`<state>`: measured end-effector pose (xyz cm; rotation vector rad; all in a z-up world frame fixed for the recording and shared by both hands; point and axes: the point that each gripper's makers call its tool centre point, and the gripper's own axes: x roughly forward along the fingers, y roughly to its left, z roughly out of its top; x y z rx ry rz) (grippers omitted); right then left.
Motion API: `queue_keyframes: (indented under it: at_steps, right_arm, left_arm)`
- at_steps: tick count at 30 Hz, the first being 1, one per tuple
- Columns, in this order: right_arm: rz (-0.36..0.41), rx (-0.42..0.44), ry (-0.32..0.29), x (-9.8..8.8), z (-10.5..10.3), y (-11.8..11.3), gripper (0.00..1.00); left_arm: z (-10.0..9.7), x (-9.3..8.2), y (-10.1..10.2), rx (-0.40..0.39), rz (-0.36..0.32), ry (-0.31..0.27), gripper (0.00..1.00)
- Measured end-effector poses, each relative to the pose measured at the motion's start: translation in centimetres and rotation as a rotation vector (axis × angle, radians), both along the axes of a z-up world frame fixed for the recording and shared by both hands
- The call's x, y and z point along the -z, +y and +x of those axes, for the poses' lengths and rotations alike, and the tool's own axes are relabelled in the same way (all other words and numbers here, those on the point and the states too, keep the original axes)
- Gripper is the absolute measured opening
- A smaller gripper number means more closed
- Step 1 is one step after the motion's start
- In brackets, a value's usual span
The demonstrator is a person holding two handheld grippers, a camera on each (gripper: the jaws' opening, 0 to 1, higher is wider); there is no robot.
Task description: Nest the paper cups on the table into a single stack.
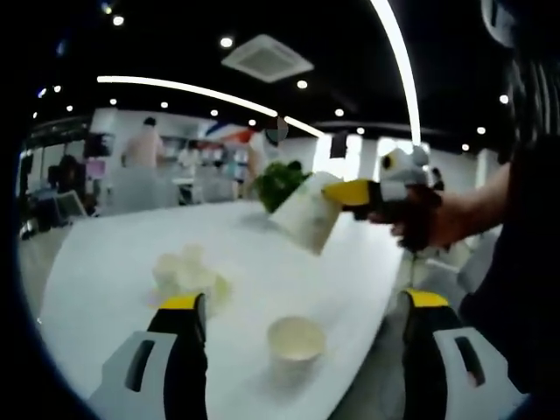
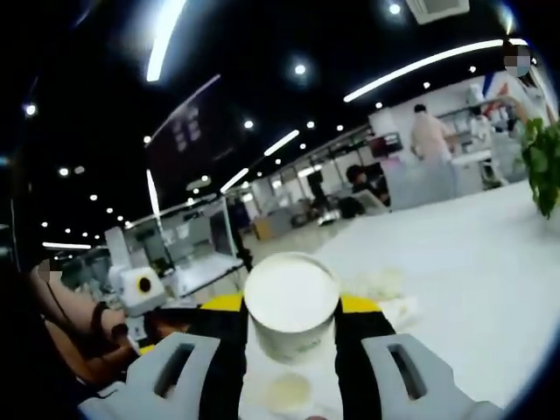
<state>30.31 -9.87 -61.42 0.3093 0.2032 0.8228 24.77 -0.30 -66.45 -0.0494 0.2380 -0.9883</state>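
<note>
Left gripper view: left gripper spread wide, nothing between jaws — a paper cup stood upright on the white table at 6 o'clock, loose cups at 8. Right gripper at 2 o'clock held a tilted cup.

Right gripper view: right gripper pinched that cup at 6 o'clock, w/ another cup below on table.

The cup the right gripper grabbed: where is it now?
Clamped between the right gripper jaws, the paper cup hangs tilted in the air over the white table, above a lone upright cup.
</note>
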Motion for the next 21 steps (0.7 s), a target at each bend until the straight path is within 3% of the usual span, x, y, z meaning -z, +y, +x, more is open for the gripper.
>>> queue_keyframes:
  at_steps: [9, 21]
  right_arm:
    - [0.049, -0.014, 0.009, -0.6, -0.5, 0.6, 0.35]
    - [0.078, -0.103, 0.04, 0.0, -2.4, 2.8, 0.35]
  left_arm:
    - [-0.9, -0.8, -1.8, 0.052, -0.035, 0.01, 0.86]
    - [-1.8, -1.4, -3.9, 0.121, -0.079, 0.037, 0.76]
